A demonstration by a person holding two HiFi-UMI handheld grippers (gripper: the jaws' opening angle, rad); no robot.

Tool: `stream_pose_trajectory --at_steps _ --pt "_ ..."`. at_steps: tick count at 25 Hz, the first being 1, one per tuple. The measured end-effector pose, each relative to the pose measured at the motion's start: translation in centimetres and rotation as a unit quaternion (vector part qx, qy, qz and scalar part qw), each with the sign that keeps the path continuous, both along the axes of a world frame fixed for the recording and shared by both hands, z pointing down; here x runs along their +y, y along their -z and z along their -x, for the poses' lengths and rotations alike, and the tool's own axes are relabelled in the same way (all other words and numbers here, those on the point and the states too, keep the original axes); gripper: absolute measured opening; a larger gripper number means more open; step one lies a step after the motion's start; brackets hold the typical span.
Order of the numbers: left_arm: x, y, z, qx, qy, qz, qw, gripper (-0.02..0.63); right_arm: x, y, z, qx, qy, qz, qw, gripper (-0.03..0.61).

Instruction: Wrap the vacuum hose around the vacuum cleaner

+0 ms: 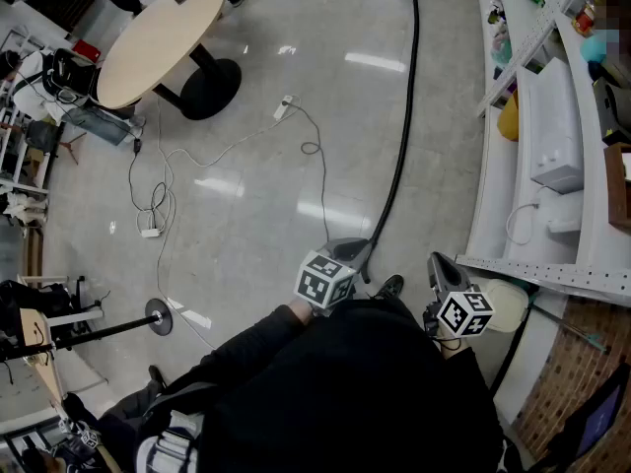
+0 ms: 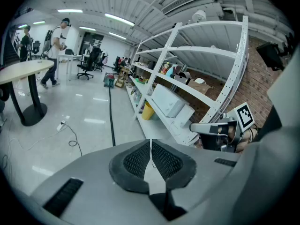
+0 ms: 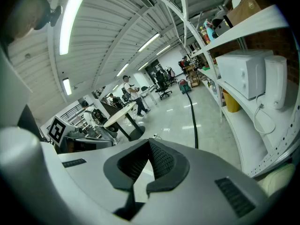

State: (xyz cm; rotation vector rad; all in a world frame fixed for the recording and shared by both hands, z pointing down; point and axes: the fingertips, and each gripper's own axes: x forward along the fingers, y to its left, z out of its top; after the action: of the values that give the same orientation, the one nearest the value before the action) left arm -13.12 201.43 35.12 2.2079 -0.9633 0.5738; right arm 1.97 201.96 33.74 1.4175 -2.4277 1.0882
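With left gripper (image 1: 345, 248) and right gripper (image 1: 439, 265) both clenched on nothing, open one first, then seize the vacuum hose (image 1: 399, 156) stretched beside the shelving (image 1: 493, 197), near its closest end.

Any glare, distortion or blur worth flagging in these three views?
Head view: bright glare patches on the glossy floor, vacuum hose is sharp. Left gripper view and right gripper view: strong fisheye bends the shelving, corners go dark.

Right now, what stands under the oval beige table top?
Under the oval beige table top, a black pedestal leg runs down to a round black base plate on the glossy floor. The top covers the leg's upper part and the floor beneath it.
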Motion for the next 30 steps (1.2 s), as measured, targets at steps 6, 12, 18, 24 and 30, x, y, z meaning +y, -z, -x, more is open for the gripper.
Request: stream_pose_trajectory --at_steps 6,12,18,24,30 --pt "-1.6 1.0 -0.2 0.019 0.025 -0.004 0.9995 0.025 -0.9 -0.1 0.0 0.003 0.002 -0.006 1.0 0.005" --pt "-1.6 0.9 0.6 0.022 0.031 -0.003 0.9993 0.025 -0.7 -0.2 1.0 0.007 0.012 -0.005 1.0 0.005" --pt "-1.1 0.7 0.6 0.019 0.025 0.004 0.9995 0.025 -0.9 0.8 1.4 -0.008 0.009 -0.031 0.999 0.005" --pt "-0.9 -0.6 0.2 0.004 0.008 0.002 1.0 0.025 -1.0 0.1 2.0 0.025 0.033 -0.049 0.998 0.005" --pt "0.6 -3.8 0.3 0.01 -0.003 0.041 0.9991 0.025 1.3 -9.4 3.9 0.093 0.108 0.007 0.99 0.005"
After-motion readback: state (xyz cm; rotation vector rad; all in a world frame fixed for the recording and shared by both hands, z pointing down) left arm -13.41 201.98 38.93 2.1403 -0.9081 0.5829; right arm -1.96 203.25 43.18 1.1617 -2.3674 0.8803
